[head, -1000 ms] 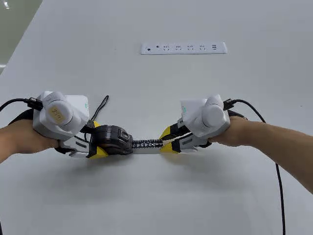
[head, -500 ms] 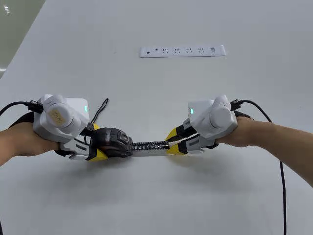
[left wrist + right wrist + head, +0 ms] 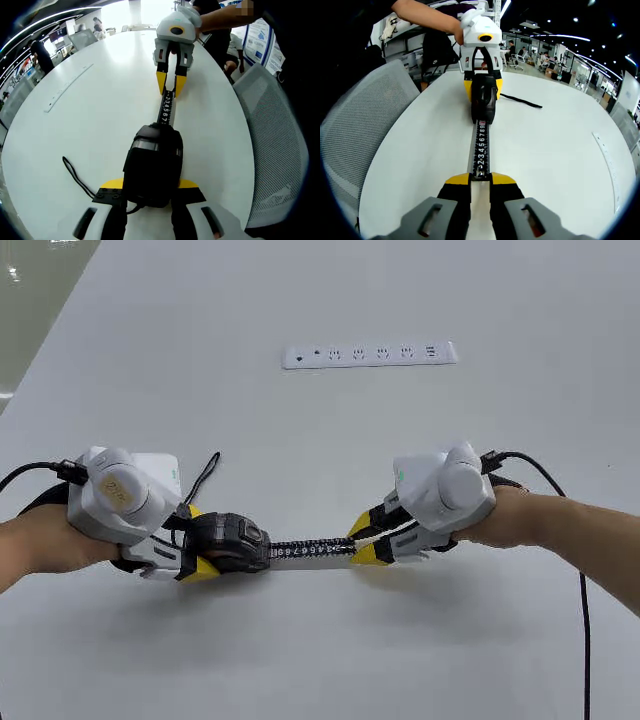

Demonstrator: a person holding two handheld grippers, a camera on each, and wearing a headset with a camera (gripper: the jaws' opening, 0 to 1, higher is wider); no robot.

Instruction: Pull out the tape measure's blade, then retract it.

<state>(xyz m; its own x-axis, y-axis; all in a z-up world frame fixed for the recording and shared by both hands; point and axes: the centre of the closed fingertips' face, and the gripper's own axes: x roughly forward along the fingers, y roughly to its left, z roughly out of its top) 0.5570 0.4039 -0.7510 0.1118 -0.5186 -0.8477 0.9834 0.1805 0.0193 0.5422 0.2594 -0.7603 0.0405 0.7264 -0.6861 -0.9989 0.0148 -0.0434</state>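
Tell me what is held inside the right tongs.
The free end of the blade sits between the yellow tips of the right tongs, which are shut on it. Its numbers run toward the black case. Any part behind the tips is covered by them.

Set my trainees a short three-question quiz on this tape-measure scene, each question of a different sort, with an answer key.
1. True or false: the left gripper is shut on the tape measure case.
2. Multiple choice: what do the right gripper's jaws clamp? A. the end of the blade; B. the tape measure case; C. nothing.
3. Fill in the blank: on the table, beyond both grippers, lies a white ___.

Key: 1 true. 2 A. 3 power strip.
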